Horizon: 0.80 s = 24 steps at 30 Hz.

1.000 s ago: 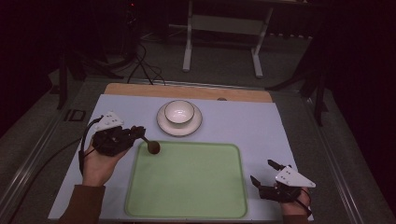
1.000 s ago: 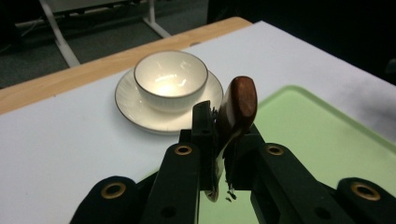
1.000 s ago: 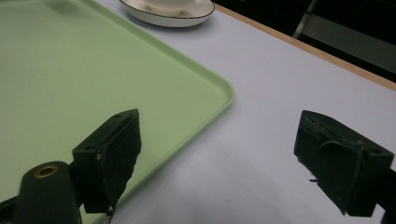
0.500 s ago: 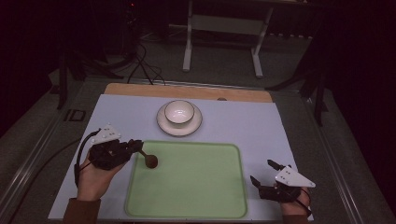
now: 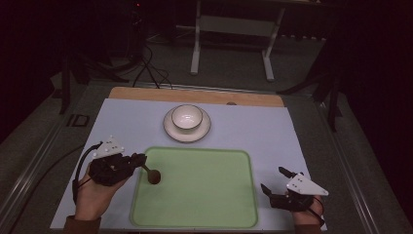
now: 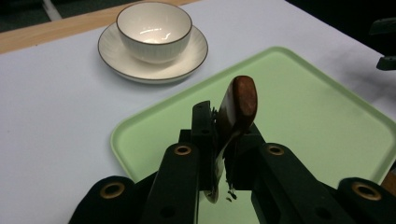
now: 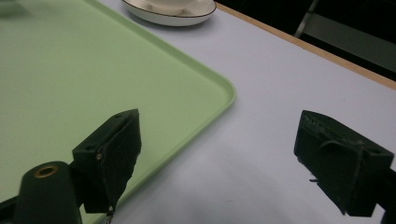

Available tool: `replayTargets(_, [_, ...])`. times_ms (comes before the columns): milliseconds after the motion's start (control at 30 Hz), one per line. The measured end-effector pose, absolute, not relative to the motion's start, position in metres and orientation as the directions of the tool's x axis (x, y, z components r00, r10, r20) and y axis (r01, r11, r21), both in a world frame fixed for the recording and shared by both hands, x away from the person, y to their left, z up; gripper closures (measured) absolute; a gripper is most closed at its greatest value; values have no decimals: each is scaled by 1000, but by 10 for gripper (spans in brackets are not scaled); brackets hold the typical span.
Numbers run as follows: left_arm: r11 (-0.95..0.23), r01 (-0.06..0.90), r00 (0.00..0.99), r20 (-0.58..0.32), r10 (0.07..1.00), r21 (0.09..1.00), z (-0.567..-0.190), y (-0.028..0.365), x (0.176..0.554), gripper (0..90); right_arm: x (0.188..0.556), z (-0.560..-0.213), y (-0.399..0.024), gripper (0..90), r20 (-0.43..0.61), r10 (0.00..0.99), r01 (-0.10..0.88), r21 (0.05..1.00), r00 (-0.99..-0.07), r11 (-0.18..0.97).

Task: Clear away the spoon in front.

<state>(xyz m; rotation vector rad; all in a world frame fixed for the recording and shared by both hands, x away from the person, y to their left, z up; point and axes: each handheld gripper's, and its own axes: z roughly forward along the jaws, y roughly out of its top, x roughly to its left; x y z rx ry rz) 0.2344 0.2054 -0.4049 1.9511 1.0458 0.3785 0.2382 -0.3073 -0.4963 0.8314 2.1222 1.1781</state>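
A dim room: grey floor point(image 5: 234, 68), a white metal frame point(image 5: 233, 25), black cables point(image 5: 146, 63) behind the table.

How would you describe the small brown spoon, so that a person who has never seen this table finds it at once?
Start at the pale green tray in the middle of the white table mat. At its left edge, the left tongs are shut on a short wooden spoon, its bowl over the tray. It is the one dark brown thing; the bowl and saucer behind are cream.
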Motion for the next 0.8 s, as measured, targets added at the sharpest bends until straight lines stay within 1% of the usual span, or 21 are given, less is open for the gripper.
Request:
replayTargets(133, [-270,584,580,-161,798,765,-412,206,233,840,238,-496,-308,145,-173,745,245,876,-644,415])
replayTargets(167, [-270,584,580,-161,798,765,-412,206,233,840,238,-496,-308,145,-173,745,245,876,-644,415])
replayTargets(267, [-268,626,560,-183,808,733,-419,206,239,840,239,-496,-307,145,-176,743,243,875,-646,419])
replayTargets(300, [-244,635,546,-203,812,733,-421,207,244,840,238,-496,-307,145,-175,743,243,875,-646,418])
replayTargets(367, [-238,639,539,-205,817,731,-422,207,247,840,238,-496,-307,145,-175,743,243,876,-646,417])
replayTargets(500, [-225,650,512,-199,836,726,-427,206,264,823,239,-497,-307,145,-175,744,244,875,-645,418])
replayTargets(600, [-228,641,528,-205,824,733,-436,204,280,803,239,-497,-307,145,-176,743,246,873,-646,420])
replayTargets(800, [-240,682,545,-262,796,691,-467,197,299,754,238,-496,-308,145,-170,747,251,875,-643,415])
